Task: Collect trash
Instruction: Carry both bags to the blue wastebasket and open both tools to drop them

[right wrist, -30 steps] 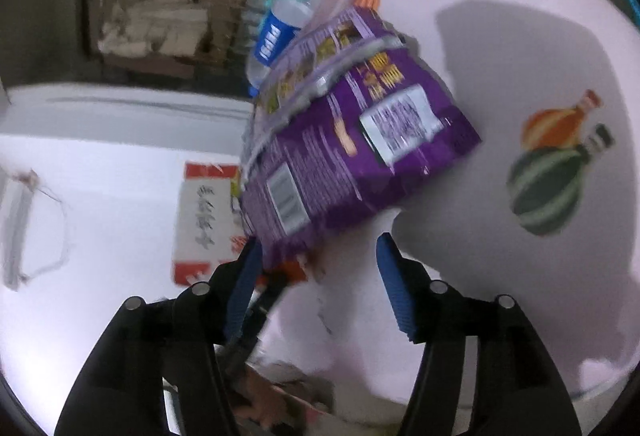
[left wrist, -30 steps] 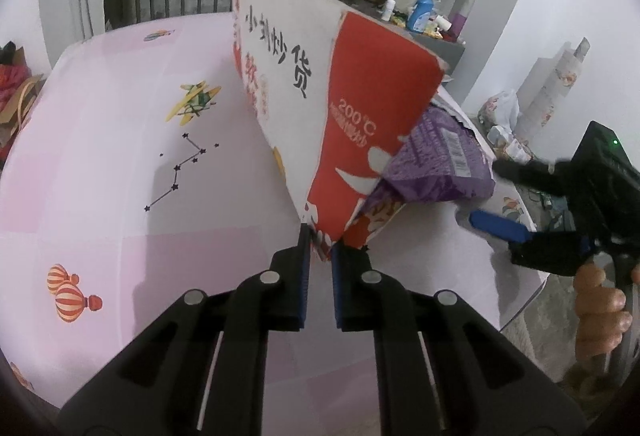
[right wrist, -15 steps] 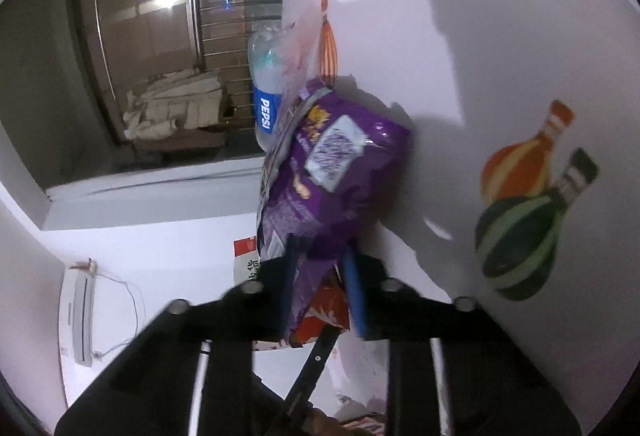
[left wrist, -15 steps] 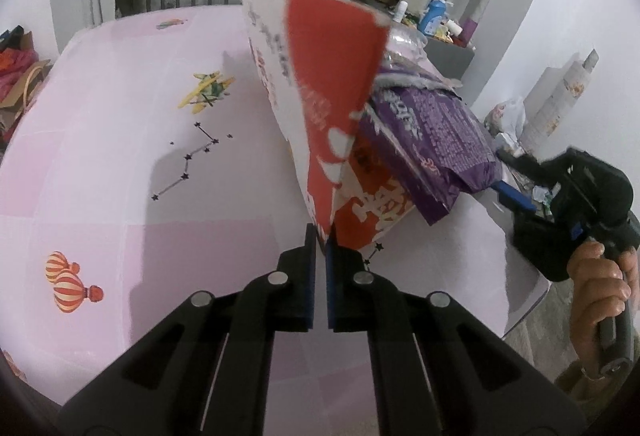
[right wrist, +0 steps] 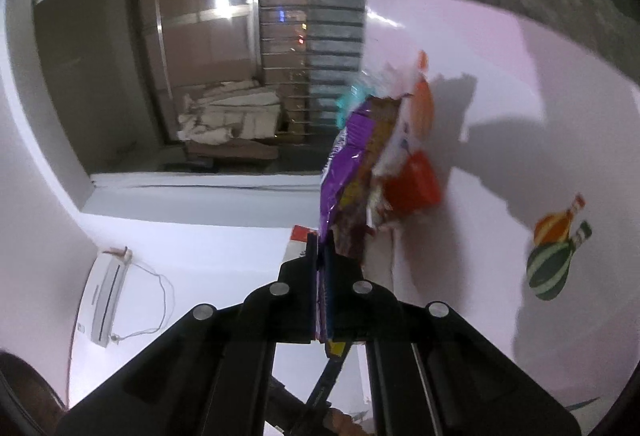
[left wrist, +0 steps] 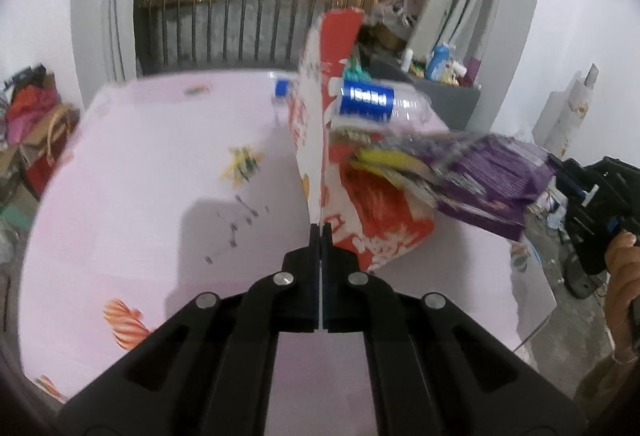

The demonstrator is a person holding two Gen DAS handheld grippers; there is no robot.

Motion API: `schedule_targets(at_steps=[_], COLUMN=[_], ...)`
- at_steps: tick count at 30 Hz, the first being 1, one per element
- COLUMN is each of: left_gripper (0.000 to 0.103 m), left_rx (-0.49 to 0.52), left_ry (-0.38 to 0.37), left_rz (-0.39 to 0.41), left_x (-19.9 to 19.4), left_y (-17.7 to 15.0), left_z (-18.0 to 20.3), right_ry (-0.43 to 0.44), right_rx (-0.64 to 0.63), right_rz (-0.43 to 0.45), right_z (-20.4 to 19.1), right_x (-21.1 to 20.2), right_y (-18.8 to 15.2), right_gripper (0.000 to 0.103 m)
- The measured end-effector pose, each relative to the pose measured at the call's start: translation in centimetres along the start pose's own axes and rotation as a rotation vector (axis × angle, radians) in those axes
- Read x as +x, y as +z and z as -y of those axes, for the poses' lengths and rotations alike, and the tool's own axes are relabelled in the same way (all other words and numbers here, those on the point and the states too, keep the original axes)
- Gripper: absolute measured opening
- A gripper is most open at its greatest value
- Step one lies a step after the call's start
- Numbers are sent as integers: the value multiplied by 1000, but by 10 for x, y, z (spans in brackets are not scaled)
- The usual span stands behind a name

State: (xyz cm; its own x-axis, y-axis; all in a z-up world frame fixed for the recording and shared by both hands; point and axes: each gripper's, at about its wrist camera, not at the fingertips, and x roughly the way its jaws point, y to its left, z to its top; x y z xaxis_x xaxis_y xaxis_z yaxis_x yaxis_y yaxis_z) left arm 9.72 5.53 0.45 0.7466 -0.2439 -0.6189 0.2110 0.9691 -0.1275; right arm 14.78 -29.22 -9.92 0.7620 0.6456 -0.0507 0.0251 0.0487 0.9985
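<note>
Red-and-white printed paper bag (left wrist: 316, 140), standing open and upright above pink cartoon-printed desk (left wrist: 152, 172), lower edge pinched flat in fully closed left hand-held gripper (left wrist: 321, 232). Purple crinkled foil snack packet (left wrist: 492, 176) poking sideways from bag mouth, end clamped in right hand-held gripper (right wrist: 320, 240), jaws just closed. Blue-labelled clear plastic bottle (left wrist: 376, 102) behind. Desk's right edge near; bare desk leftward.

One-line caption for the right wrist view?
Right gripper shut on a purple snack bag, beside a red-and-white paper bag over the pink tablecloth.
</note>
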Motion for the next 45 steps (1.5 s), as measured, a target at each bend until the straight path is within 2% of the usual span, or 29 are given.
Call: schedule_targets(at_steps=[8, 13, 20, 26, 35, 40, 45], left_gripper=[0, 0, 0, 0, 0, 0, 0], left_rx=[138, 198, 280, 354, 503, 547, 631], left_ry=[75, 113, 84, -13, -276, -420, -489], left_rz=[144, 203, 239, 252, 236, 134, 44], left_x=[-36, -50, -54, -37, 18, 68, 122], left_y=[30, 40, 51, 68, 88, 93, 88], left_z=[17, 25, 63, 119, 249, 330, 418], right_ry=[-26, -25, 13, 27, -46, -89, -171], right_rx=[-137, -165, -155, -158, -107, -47, -13], right_rz=[69, 101, 160, 276, 529, 614, 669], right_z=[-35, -38, -30, -28, 1, 32, 62], right_x=[-26, -48, -81, -138, -254, -287, -297], right_y=[6, 9, 21, 41, 72, 91, 117], right_gripper=[3, 3, 3, 3, 3, 3, 3])
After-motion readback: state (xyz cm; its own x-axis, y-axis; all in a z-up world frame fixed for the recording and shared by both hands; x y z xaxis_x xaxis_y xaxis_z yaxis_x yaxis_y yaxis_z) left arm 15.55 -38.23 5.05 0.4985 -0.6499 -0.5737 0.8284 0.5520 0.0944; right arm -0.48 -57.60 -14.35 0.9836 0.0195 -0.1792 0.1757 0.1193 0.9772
